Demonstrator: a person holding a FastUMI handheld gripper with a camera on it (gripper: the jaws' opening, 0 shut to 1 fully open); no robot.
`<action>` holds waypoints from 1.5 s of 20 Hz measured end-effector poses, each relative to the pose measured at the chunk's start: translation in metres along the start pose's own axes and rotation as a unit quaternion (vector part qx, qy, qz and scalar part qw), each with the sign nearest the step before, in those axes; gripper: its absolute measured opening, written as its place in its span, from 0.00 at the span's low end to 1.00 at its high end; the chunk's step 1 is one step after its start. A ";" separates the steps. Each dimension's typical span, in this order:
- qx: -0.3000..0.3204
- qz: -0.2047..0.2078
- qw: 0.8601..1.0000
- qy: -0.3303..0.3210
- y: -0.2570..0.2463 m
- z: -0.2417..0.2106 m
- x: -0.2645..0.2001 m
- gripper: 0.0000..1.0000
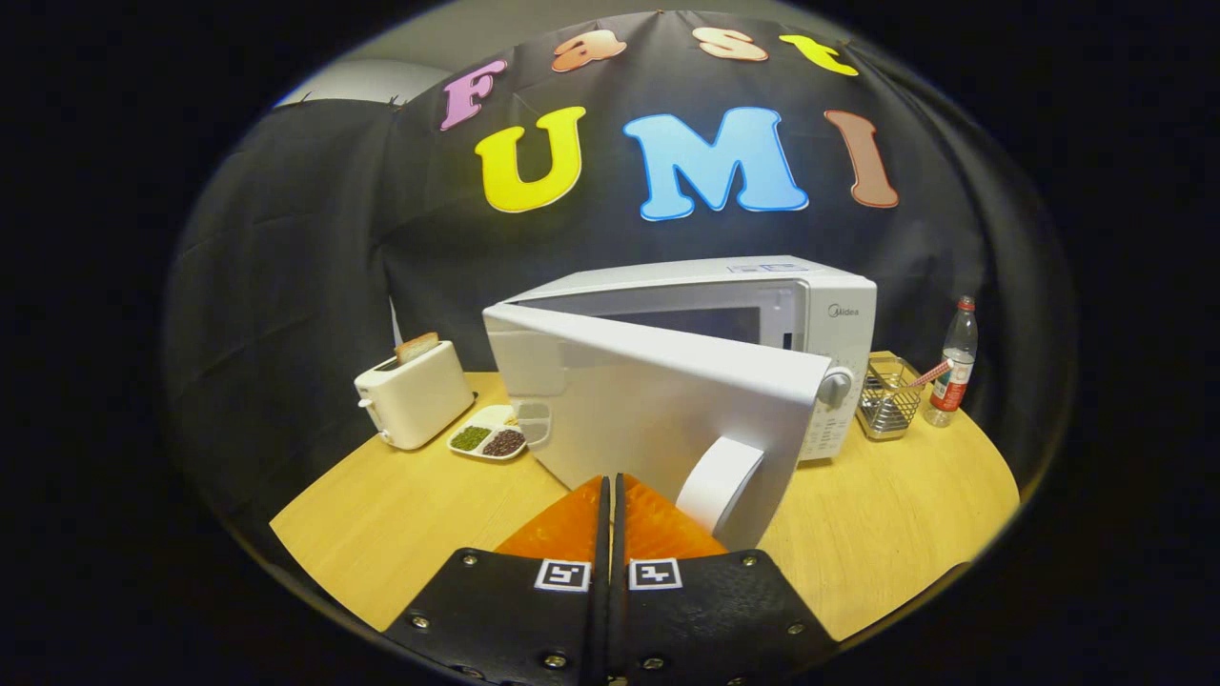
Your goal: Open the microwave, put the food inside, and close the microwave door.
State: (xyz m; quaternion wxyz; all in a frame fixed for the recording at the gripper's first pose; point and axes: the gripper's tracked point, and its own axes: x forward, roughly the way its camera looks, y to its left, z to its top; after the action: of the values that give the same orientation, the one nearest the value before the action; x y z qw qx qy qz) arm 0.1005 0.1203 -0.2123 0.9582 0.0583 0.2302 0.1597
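Gripper (pixel 610 488) pinched together against half-open microwave door (pixel 658 419)

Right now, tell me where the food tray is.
The food tray sits on the table between the toaster and the open microwave door, beyond the shut gripper.

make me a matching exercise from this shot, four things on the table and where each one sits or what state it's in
Things:
1. microwave door
2. toaster
3. bottle
4. gripper

States or places:
A. standing beside the wire basket
B. fingers closed together, holding nothing
C. swung partly open
D. bread sticking out of its slot, next to the food tray

Pairs: 1-C, 2-D, 3-A, 4-B
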 end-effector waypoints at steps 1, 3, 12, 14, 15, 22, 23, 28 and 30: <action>0.001 -0.004 1.000 -0.001 -0.007 0.002 0.005 0.01; 0.002 -0.013 1.000 -0.004 -0.021 0.008 0.014 0.01; -0.001 -0.030 0.999 -0.015 -0.059 0.033 0.062 0.01; -0.008 -0.032 0.999 -0.017 -0.063 0.037 0.072 0.01; -0.011 -0.034 0.999 -0.016 -0.066 0.038 0.076 0.01; 0.001 -0.052 0.998 -0.018 -0.086 0.052 0.107 0.01; 0.002 -0.055 0.998 -0.020 -0.087 0.055 0.111 0.01; 0.008 -0.056 0.998 -0.019 -0.088 0.058 0.126 0.01; -0.007 -0.054 0.998 -0.020 -0.086 0.057 0.127 0.01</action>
State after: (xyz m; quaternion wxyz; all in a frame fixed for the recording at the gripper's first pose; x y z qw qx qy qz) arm 0.2579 0.0795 -0.2311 0.9701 0.0421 0.2131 0.1078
